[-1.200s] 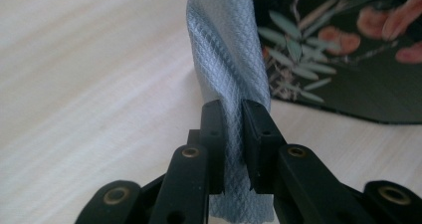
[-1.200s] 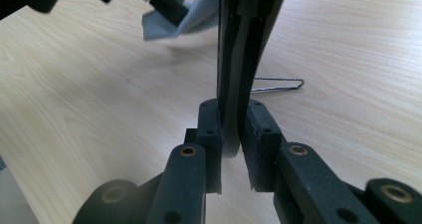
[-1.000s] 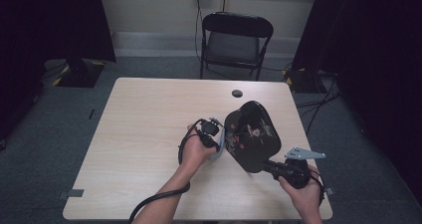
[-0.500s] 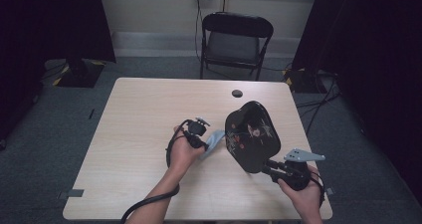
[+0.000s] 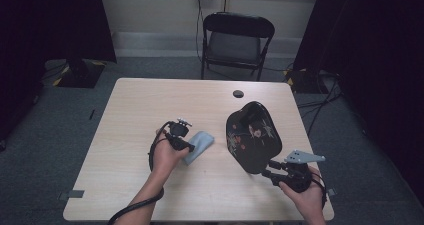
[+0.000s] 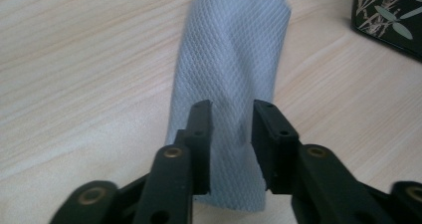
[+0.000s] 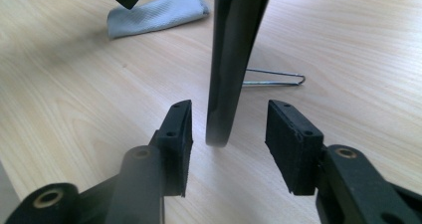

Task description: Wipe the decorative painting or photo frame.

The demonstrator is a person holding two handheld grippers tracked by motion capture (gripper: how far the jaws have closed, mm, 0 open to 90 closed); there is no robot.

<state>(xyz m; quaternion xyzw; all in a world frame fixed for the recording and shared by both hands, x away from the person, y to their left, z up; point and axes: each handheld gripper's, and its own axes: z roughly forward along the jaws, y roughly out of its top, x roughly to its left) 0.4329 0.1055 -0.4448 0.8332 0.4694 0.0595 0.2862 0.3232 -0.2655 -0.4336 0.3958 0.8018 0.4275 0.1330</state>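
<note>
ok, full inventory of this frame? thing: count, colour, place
Table: 1, light wood, centre.
Lacquered tray: 1, black with floral pattern, upright on its wire stand, right half of table.
Cloth: 1, grey-blue, folded, flat on table left of tray.
Grommet hole: 1, dark, far edge of table.
Folding chair: 1, black, behind table.
Left tool: 1, black, jaws apart over cloth's near end.
Right tool: 1, black, jaws apart either side of tray's edge, not touching.
</note>
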